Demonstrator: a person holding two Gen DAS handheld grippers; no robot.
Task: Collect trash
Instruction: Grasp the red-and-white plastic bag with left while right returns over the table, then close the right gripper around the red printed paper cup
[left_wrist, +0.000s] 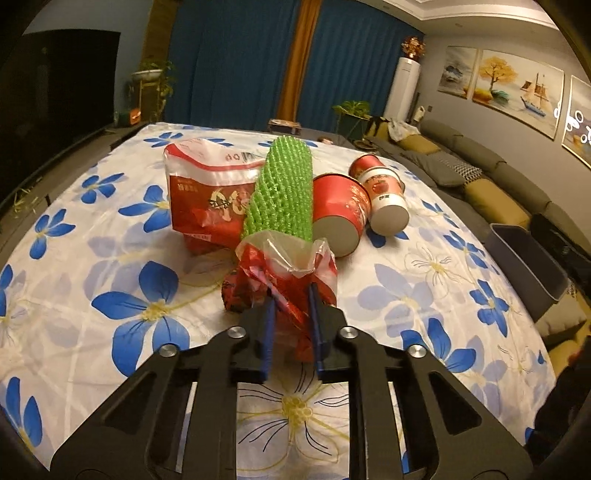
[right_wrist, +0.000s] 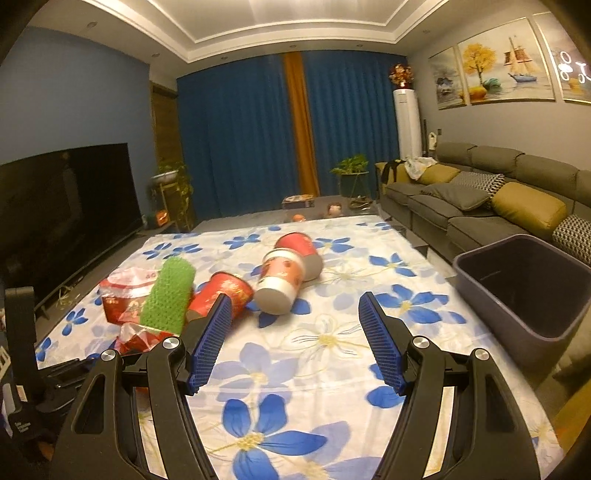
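Note:
A crumpled red-and-clear plastic wrapper (left_wrist: 286, 269) lies on the flowered tablecloth (left_wrist: 122, 236), and my left gripper (left_wrist: 292, 301) is shut on its near end. Just behind it a green foam net sleeve (left_wrist: 284, 192) leans on a red snack bag (left_wrist: 207, 192). A red paper cup (left_wrist: 341, 218) lies on its side to the right, with two more cups (left_wrist: 384, 192) beyond. In the right wrist view my right gripper (right_wrist: 294, 301) is open above the cloth with nothing between its fingers. It faces the tipped cups (right_wrist: 280, 280), with the red cup (right_wrist: 221, 291) by its left finger.
A grey bin (right_wrist: 524, 288) stands open off the table's right edge, also in the left wrist view (left_wrist: 528, 258). A sofa (right_wrist: 480, 206) runs along the right wall and a dark television (right_wrist: 66, 199) stands to the left. Bare flowered cloth (right_wrist: 314, 354) lies under the right gripper.

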